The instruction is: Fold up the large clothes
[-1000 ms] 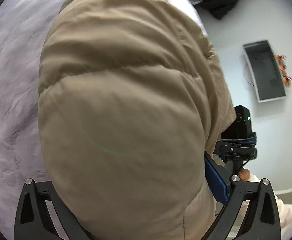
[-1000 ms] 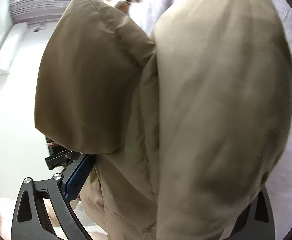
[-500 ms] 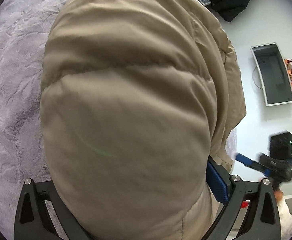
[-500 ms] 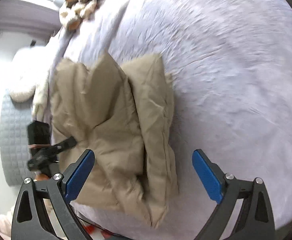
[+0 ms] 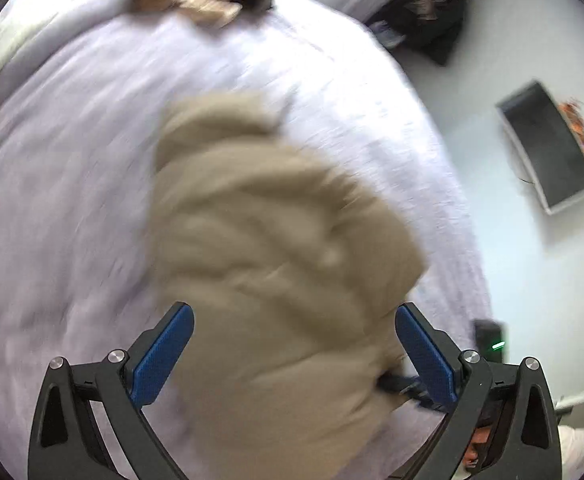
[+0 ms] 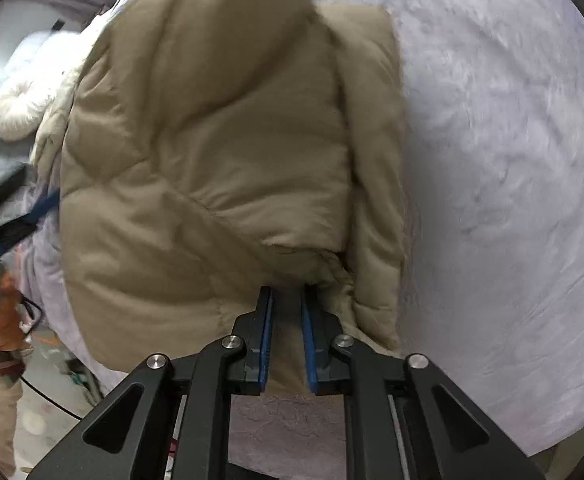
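While your right gripper [image 6: 287, 320] has its blue pads drawn in close on the near hem of the tan puffer jacket [image 6: 220, 152], with a thin band of fabric seen between them, your left gripper [image 5: 292, 344] stands wide apart, its pads either side of the jacket's bulk and holding nothing that you can make out. The left view is smeared with motion, so treat that reading with some care.

The jacket lies folded into a thick bundle on the pale lilac bedspread [image 6: 512, 160], near the bed's edge on your side, with one narrower panel lying along its right flank.

The grip is the first worry. Your right pads seem to have only a shallow bite on slippery, puffy cloth; pull hard or lift fast and the hem may slide out, letting the fold spring open. The filling looks springy, so layers may puff up and unroll unless something presses them flat.

With your left tool free, one-sided pulling could drag the whole bundle toward the bed's edge, or skew it so the side panel slips off. The bedspread may also ruck up beneath.

Further out, the cream bedding [image 6: 24, 108] heaped at the far left could snag the jacket if it travels that way.
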`<state>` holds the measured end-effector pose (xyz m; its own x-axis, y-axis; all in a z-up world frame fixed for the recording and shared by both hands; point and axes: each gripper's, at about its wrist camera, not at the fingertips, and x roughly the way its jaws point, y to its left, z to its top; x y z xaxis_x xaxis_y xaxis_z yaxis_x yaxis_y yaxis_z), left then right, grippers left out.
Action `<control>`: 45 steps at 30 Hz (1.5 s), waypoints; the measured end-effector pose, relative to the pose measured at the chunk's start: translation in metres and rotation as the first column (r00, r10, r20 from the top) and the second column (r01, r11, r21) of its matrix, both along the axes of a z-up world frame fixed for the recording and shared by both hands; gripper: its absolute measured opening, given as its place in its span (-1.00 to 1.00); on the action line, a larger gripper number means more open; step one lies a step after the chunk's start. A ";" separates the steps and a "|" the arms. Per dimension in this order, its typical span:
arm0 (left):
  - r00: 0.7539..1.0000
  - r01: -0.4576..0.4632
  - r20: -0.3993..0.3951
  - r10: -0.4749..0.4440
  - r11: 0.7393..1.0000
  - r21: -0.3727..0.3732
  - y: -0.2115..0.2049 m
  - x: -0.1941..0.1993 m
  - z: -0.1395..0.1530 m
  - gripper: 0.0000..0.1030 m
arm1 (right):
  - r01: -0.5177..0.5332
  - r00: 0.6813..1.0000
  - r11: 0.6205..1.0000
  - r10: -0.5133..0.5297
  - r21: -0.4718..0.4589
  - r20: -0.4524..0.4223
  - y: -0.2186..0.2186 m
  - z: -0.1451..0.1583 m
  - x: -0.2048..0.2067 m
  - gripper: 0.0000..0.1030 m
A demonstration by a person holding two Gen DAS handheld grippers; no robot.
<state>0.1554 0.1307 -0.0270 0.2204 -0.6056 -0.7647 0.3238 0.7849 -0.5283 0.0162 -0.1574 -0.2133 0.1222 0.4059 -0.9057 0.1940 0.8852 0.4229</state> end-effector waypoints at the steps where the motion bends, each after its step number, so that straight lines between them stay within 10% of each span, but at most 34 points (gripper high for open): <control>1: 0.999 0.037 0.017 -0.037 0.999 -0.004 -0.011 0.005 0.002 0.96 | -0.004 1.000 1.000 0.004 -0.003 -0.002 -0.001 -0.004 0.000 -0.78; 18: 0.993 0.101 0.023 -0.115 0.942 0.319 -0.109 0.037 -0.104 0.96 | 0.012 0.999 0.998 -0.014 -0.057 -0.046 0.008 -0.035 0.023 -0.86; 34: 0.995 0.100 -0.042 -0.091 0.942 0.319 -0.040 -0.041 -0.050 0.98 | 0.002 0.995 0.999 -0.006 -0.037 -0.099 0.010 -0.020 0.033 -0.75; 39: 0.996 0.077 -0.063 -0.058 0.928 0.364 -0.029 -0.070 -0.047 0.98 | -0.035 0.997 0.999 0.033 -0.024 -0.075 0.017 -0.002 0.030 -0.10; 45: 1.000 -0.028 0.016 0.024 0.927 0.373 -0.015 -0.094 -0.026 0.98 | -0.061 0.997 0.997 0.060 -0.041 -0.045 0.030 0.021 0.024 0.17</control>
